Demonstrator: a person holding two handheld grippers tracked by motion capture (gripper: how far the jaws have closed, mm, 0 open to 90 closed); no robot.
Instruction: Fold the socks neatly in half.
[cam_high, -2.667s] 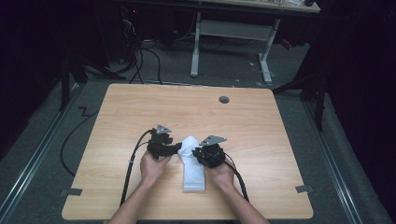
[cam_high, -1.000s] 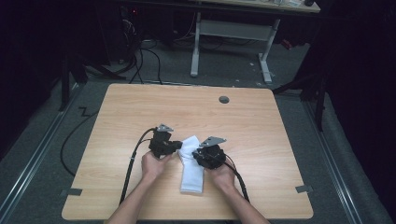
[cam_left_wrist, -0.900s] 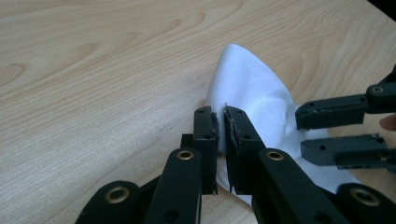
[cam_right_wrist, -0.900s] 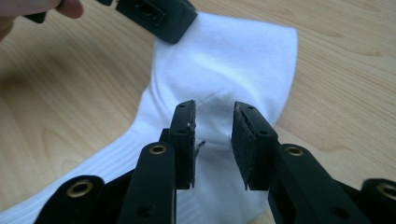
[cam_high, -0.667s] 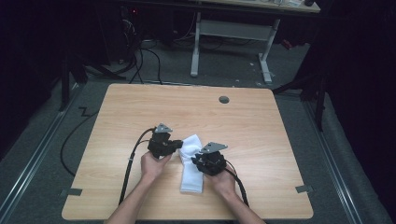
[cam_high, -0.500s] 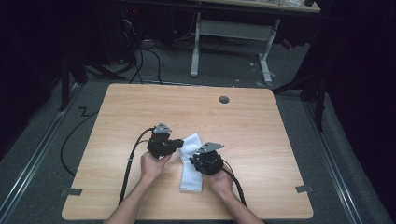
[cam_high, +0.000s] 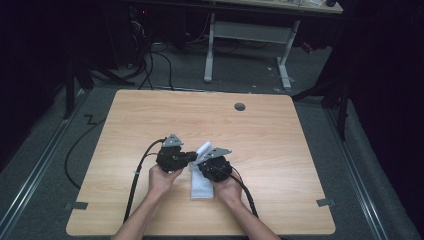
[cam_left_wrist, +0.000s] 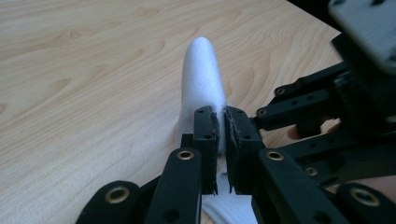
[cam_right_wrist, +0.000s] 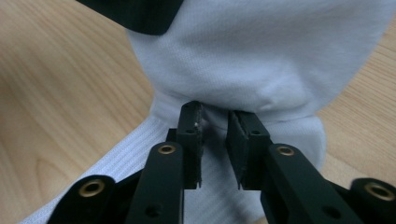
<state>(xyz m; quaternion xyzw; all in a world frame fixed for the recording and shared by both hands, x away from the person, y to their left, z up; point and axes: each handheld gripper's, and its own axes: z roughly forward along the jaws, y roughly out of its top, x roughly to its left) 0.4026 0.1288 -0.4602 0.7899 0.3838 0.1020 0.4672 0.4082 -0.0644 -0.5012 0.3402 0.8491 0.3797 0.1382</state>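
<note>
We are in the middle of folding the white sock (cam_high: 202, 183) near the table's (cam_high: 280, 150) front edge. Our left gripper (cam_left_wrist: 220, 140) pinches its lifted end; the right gripper (cam_right_wrist: 214, 137) has been opening slightly, jaws narrow, gripping nothing. The lying part points away from us; flattening remains.

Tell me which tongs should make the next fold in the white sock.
Probably the right tongs: their jaws stand slightly apart at a crease in the white sock, apparently free to regrip. The left tongs are clamped on its raised end, anchoring it.

Wooden table (cam_high: 280, 150) on grey floor (cam_high: 320, 70), dark room.
</note>
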